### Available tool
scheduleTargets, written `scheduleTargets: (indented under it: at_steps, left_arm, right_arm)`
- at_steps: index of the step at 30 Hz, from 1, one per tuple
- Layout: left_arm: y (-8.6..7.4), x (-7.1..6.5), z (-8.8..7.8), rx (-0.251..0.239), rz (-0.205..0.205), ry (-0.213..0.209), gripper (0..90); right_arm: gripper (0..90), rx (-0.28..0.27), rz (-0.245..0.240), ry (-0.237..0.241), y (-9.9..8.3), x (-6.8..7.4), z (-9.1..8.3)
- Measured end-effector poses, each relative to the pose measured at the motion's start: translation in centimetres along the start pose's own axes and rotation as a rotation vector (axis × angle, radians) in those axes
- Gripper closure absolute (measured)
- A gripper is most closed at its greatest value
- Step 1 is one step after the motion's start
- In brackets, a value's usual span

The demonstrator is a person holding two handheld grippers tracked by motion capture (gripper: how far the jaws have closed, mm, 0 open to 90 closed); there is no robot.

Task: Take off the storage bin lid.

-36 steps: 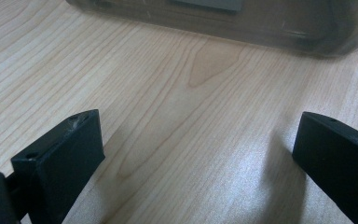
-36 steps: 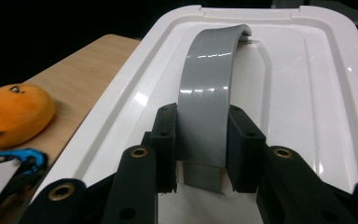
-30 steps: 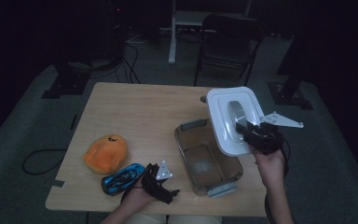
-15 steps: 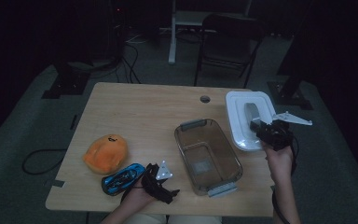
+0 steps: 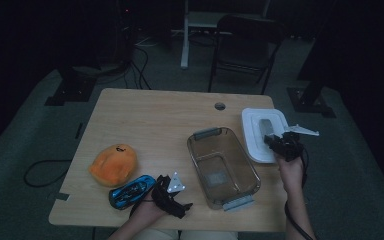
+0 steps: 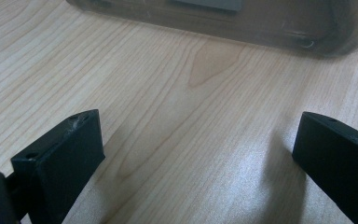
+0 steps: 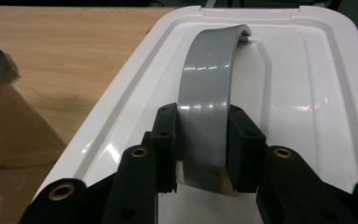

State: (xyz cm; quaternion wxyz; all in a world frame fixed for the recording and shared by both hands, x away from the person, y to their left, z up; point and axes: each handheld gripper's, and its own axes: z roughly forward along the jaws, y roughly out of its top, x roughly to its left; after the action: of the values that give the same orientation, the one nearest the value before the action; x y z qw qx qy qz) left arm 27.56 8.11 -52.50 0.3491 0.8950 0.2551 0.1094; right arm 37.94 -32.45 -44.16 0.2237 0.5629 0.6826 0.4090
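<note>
On the left of the wooden table (image 5: 145, 120), an orange plush toy (image 5: 113, 164) is lying near the front edge, with a blue toy car (image 5: 131, 190) sitting just beside it. Right of the car, the left gripper (image 5: 172, 192) is resting low on the table near the front edge in the person's left hand (image 5: 147, 214); in the left gripper view its jaws are standing wide apart over bare wood, holding and touching nothing. Just ahead of them, the clear brown container (image 5: 223, 165) is sitting open, its near wall (image 6: 214, 23) crossing the top of that view and blocking the way forward.

A broad stretch of bare tabletop is lying open behind the toys and the container, out to the far edge and the round cable hole (image 5: 220, 106).

To the right of the container, close to the table's right edge, the white lid (image 5: 261, 131) is lying with its top face up. The right gripper (image 5: 276, 142) is reaching onto it from the front. In the right gripper view its jaws are clamping the lid's grey arched handle (image 7: 208, 88) from both sides, pads pressing against the band.
</note>
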Motion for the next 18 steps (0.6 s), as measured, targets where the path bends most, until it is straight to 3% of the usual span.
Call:
scheduleTargets:
  at_steps: [7, 18]
  left_arm:
    - [0.0, 0.0, 0.0, 0.0, 0.0, 0.0, 2.4]
    - [0.0, 0.0, 0.0, 0.0, 0.0, 0.0, 2.4]
  right_arm:
    - [68.1, 0.041, 0.015, 0.02, -1.6, -0.1, 2.7]
    - [68.2, 0.084, 0.03, 0.028, -3.2, -0.2, 5.0]
